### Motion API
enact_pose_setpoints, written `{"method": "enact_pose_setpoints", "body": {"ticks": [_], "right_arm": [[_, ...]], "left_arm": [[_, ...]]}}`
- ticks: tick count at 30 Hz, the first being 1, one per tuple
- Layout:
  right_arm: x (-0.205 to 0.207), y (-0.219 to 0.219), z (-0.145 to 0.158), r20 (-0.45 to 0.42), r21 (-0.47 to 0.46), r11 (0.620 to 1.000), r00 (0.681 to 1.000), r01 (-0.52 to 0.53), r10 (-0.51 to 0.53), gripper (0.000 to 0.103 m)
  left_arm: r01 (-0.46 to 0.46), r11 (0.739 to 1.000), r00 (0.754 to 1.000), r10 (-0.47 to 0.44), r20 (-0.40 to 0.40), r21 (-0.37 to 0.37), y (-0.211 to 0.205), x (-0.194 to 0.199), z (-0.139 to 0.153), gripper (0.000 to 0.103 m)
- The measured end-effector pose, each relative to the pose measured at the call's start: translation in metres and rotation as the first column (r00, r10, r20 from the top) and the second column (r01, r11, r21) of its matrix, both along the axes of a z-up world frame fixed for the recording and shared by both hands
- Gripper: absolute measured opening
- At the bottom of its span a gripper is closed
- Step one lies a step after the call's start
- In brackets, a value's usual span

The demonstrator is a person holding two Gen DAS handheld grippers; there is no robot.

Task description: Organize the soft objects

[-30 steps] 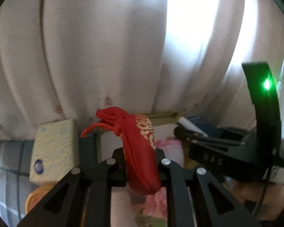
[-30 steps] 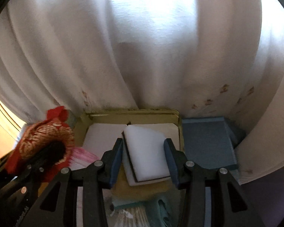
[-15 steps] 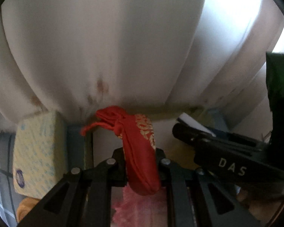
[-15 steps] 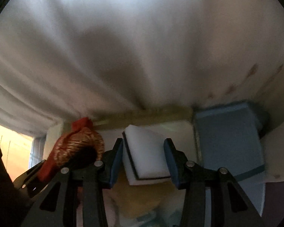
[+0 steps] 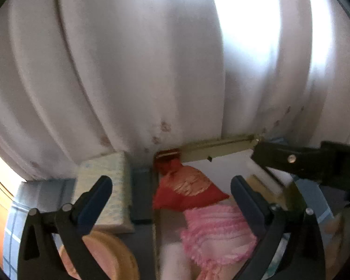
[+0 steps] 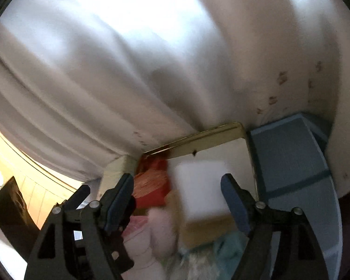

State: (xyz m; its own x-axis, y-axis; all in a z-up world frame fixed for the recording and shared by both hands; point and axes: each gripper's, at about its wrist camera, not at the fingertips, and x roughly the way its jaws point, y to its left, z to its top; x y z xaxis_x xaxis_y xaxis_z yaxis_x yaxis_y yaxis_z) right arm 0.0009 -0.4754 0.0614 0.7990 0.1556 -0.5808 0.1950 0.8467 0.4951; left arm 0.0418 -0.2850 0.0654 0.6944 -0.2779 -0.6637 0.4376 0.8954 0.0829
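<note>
A red and gold cloth pouch (image 5: 186, 191) lies in the back left corner of a gold-rimmed tray (image 5: 219, 145), above a pink fluffy cloth (image 5: 217, 231). My left gripper (image 5: 171, 190) is open around it, not touching. In the right wrist view the pouch (image 6: 151, 189) lies left of a white sponge (image 6: 203, 186) that rests in the tray (image 6: 198, 140) on a yellow item. My right gripper (image 6: 177, 189) is open with the sponge between its fingers, apart from them. The right gripper's black body (image 5: 315, 163) shows at the right of the left wrist view.
A white curtain (image 5: 151, 70) hangs right behind the tray. A yellow-patterned sponge (image 5: 105, 186) and a round orange item (image 5: 109, 254) lie left of the tray. A blue checked cloth (image 6: 298, 170) covers the surface to the right. Teal and pale fabrics (image 6: 210, 252) lie in the tray's front.
Both grippers have opened. The left let go of the red pouch, which now lies in the tray's corner. The right let go of the white sponge, which now rests in the tray.
</note>
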Motion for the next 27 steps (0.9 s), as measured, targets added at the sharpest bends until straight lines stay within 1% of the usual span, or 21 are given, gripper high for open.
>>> {"method": "enact_pose_setpoints", "body": {"ticks": [2, 5, 7, 9, 10, 11, 12, 13, 14, 16, 18, 19, 21, 24, 25, 27], "right_arm": [[-0.021, 0.013, 0.002, 0.048, -0.042, 0.999, 0.998, 0.035, -0.033, 0.079], [-0.055, 0.036, 0.0, 0.134, -0.143, 0.983, 0.986, 0.119, -0.1, 0.079], [-0.076, 0.048, -0.003, 0.187, -0.221, 0.959, 0.973, 0.179, -0.139, 0.079], [-0.096, 0.06, -0.004, 0.257, -0.304, 0.917, 0.949, 0.257, -0.181, 0.079], [-0.107, 0.071, -0.006, 0.305, -0.353, 0.883, 0.931, 0.308, -0.202, 0.079], [-0.112, 0.076, -0.008, 0.33, -0.382, 0.861, 0.92, 0.335, -0.212, 0.079], [-0.119, 0.085, -0.01, 0.364, -0.422, 0.824, 0.903, 0.379, -0.229, 0.079], [-0.127, 0.094, -0.012, 0.406, -0.459, 0.78, 0.881, 0.426, -0.242, 0.079], [-0.133, 0.1, -0.013, 0.437, -0.477, 0.752, 0.865, 0.456, -0.247, 0.079], [-0.141, 0.112, -0.016, 0.489, -0.503, 0.699, 0.835, 0.508, -0.254, 0.079], [-0.147, 0.118, -0.014, 0.53, -0.504, 0.663, 0.804, 0.554, -0.269, 0.079], [-0.149, 0.12, -0.013, 0.551, -0.5, 0.653, 0.791, 0.569, -0.267, 0.079], [-0.149, 0.128, -0.014, 0.57, -0.506, 0.646, 0.783, 0.572, -0.247, 0.079], [-0.156, 0.134, -0.013, 0.602, -0.496, 0.619, 0.755, 0.609, -0.261, 0.079], [-0.158, 0.136, -0.014, 0.614, -0.487, 0.614, 0.743, 0.621, -0.265, 0.079], [-0.165, 0.136, -0.015, 0.633, -0.474, 0.61, 0.727, 0.635, -0.266, 0.079]], "left_arm": [[-0.004, 1.0, 0.997, 0.004, 0.081, -0.004, 0.01, -0.019, 0.003, 0.103], [0.001, 0.999, 0.99, 0.004, 0.14, -0.039, 0.026, -0.037, 0.004, 0.103], [-0.004, 0.998, 0.983, 0.015, 0.184, -0.062, 0.033, -0.05, 0.001, 0.103], [-0.008, 0.997, 0.968, 0.026, 0.249, -0.074, 0.047, -0.065, -0.001, 0.103], [-0.009, 0.997, 0.959, 0.029, 0.281, -0.074, 0.051, -0.072, -0.002, 0.103], [-0.01, 0.997, 0.949, 0.032, 0.313, -0.072, 0.056, -0.076, -0.001, 0.103], [-0.014, 0.997, 0.937, 0.039, 0.347, -0.073, 0.061, -0.083, -0.003, 0.103], [-0.019, 0.997, 0.93, 0.045, 0.364, -0.076, 0.064, -0.087, -0.005, 0.103], [-0.027, 0.996, 0.923, 0.056, 0.381, -0.083, 0.069, -0.092, -0.006, 0.103], [-0.036, 0.993, 0.915, 0.079, 0.395, -0.116, 0.078, -0.097, -0.007, 0.103], [-0.04, 0.989, 0.915, 0.095, 0.392, -0.146, 0.086, -0.1, -0.009, 0.103], [-0.048, 0.987, 0.915, 0.104, 0.391, -0.152, 0.09, -0.1, -0.011, 0.103], [-0.064, 0.984, 0.912, 0.124, 0.39, -0.164, 0.096, -0.101, -0.014, 0.103], [-0.077, 0.982, 0.913, 0.139, 0.385, -0.173, 0.103, -0.101, -0.02, 0.103], [-0.075, 0.979, 0.915, 0.143, 0.377, -0.189, 0.107, -0.101, -0.019, 0.103], [-0.077, 0.972, 0.912, 0.159, 0.377, -0.224, 0.115, -0.103, -0.018, 0.103]]}}
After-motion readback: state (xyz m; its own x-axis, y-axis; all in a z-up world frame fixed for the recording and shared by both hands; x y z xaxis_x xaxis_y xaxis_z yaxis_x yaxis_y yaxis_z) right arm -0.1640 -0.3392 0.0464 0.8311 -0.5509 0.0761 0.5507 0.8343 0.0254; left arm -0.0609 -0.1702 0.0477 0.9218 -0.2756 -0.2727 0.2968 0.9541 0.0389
